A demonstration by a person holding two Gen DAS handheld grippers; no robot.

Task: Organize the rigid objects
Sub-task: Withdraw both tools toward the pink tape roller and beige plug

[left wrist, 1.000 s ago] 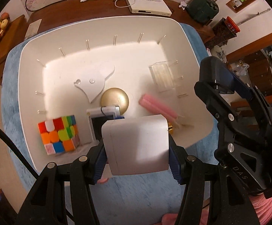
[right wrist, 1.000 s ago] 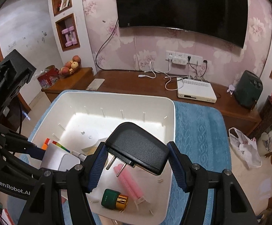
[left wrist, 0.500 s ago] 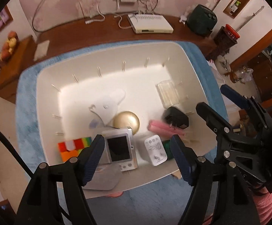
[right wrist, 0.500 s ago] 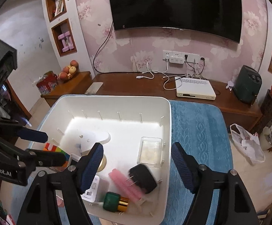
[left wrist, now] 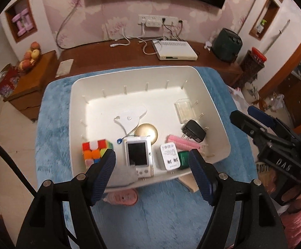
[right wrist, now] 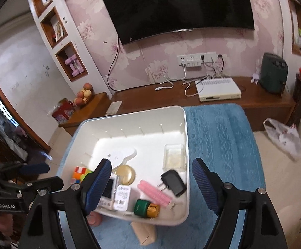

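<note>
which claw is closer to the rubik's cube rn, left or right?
Left. The left claw hangs over the bin's near edge, one finger just beside the rubik's cube. The right claw is empty, jaws opening, over the bin's opposite end by the black charger.

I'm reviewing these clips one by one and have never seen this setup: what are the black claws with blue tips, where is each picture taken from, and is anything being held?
There is no robot here. A person holds a two-finger gripper in each hand, and each gripper carries a wide-angle camera that looks along its fingers. One picture comes from the left gripper, the other from the right gripper.

Both look down into a white bin on a blue mat. In it lie a colour cube, a white handheld device, a white charger, a black plug adapter, a pink comb-like piece, a green and gold case, a gold disc and a clear box.

Nothing is held: both grippers are empty above the bin, and the right one's jaws are opening.
</note>
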